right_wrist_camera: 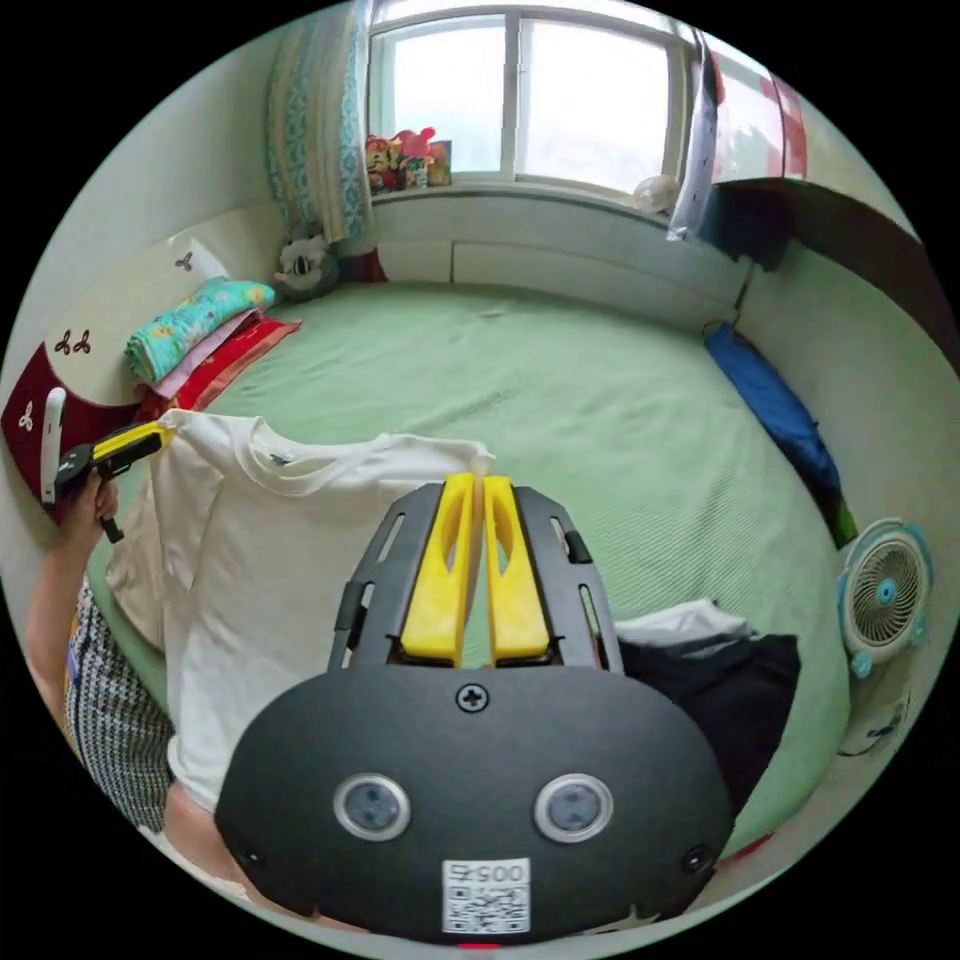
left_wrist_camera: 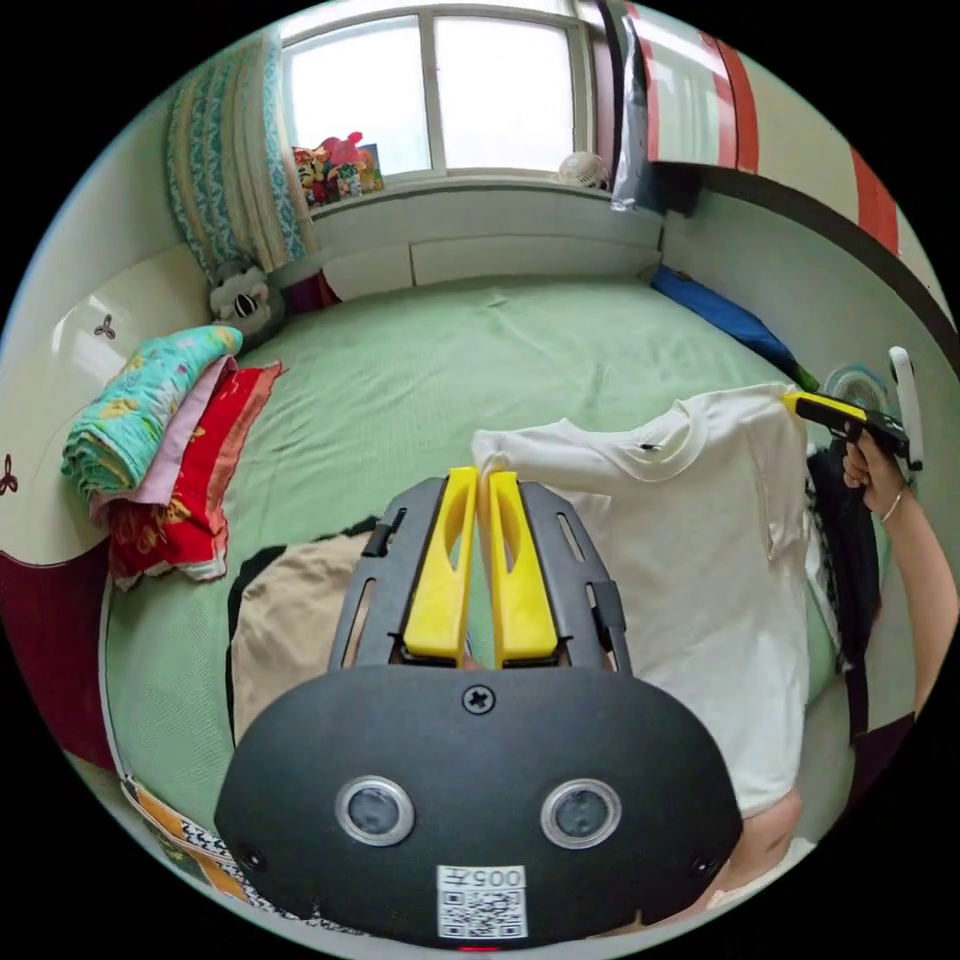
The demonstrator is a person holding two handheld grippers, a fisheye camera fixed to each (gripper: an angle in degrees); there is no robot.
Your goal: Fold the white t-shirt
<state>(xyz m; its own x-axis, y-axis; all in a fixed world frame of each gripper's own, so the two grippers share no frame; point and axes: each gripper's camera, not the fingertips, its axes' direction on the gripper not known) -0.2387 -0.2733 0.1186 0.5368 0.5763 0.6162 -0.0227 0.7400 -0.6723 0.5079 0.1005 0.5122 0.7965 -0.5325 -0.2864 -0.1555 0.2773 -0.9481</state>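
Both jaws pairs pinch shut: left gripper (left_wrist_camera: 487, 485) and right gripper (right_wrist_camera: 478, 470) each clamp a shoulder of the white t-shirt (left_wrist_camera: 700, 560); it hangs spread above the bed (left_wrist_camera: 420, 370), likely for laying flat.

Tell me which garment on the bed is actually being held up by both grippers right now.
The white t-shirt, clamped at each shoulder by the left gripper and right gripper. The tan garment and black garment lie on the bed.
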